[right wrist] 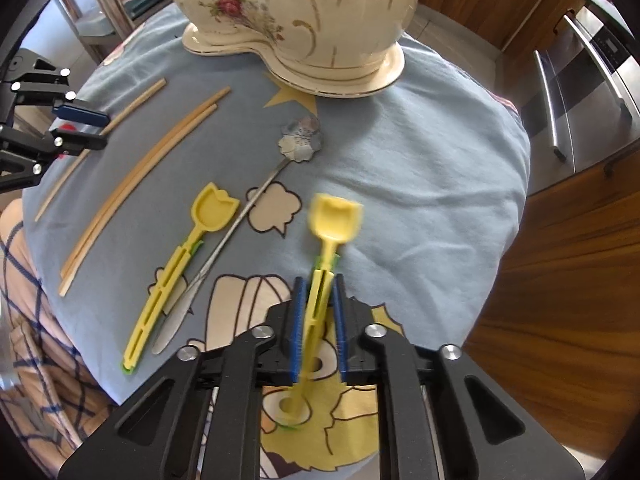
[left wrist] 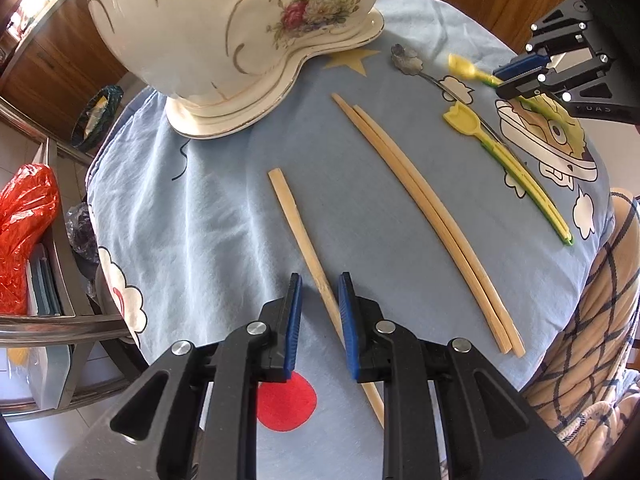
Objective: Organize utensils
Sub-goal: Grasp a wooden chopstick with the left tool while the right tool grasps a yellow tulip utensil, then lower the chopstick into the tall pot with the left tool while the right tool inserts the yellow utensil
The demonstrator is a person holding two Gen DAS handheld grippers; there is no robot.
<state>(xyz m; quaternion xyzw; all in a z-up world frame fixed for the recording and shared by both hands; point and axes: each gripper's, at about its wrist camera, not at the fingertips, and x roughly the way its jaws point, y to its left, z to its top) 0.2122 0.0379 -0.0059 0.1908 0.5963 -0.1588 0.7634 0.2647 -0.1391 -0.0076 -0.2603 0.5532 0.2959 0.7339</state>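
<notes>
My left gripper [left wrist: 319, 286] is open, its fingers on either side of a single bamboo chopstick [left wrist: 298, 228] that lies on the blue cloth. A pair of chopsticks [left wrist: 416, 208] lies to its right. My right gripper [right wrist: 318, 288] is closed around the handle of a yellow tulip-shaped spoon [right wrist: 334, 216], which looks blurred. A second yellow tulip spoon [right wrist: 192, 236] and a metal flower-bowl spoon [right wrist: 300, 140] lie on the cloth to its left. The left gripper also shows in the right wrist view [right wrist: 82, 130] over the single chopstick [right wrist: 136, 104].
A large white floral porcelain tureen [left wrist: 224, 32] stands at the back of the cloth-covered round table [left wrist: 208, 208]. A metal shelf with a red bag [left wrist: 24, 224] is at the left. Wooden cabinets and steel appliances [right wrist: 580, 92] are at the right.
</notes>
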